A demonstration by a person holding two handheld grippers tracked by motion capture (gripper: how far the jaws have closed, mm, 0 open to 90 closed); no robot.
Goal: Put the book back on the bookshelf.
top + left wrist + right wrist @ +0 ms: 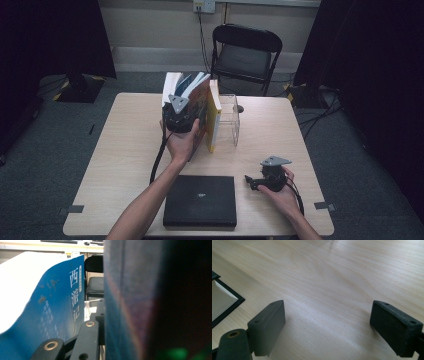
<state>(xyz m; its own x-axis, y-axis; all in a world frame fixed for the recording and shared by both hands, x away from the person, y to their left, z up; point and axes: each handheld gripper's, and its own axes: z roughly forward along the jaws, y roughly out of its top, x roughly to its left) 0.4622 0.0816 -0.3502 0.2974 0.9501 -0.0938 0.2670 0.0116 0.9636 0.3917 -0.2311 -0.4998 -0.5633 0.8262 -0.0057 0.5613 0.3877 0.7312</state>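
A row of books stands upright at the table's far middle. My left gripper reaches into it from the near side and is shut on a thick book with a dark bluish cover. One of its black fingers lies against that cover, and the other is hidden behind the book. Left of it a blue book with white characters leans away, its pages fanned open. A yellow book stands on the right of the row. My right gripper rests low over the bare table at the front right, open with nothing between its pads.
A clear acrylic stand is just right of the yellow book. A flat black book lies at the table's front edge, its corner left of my right gripper. A black folding chair stands behind the table.
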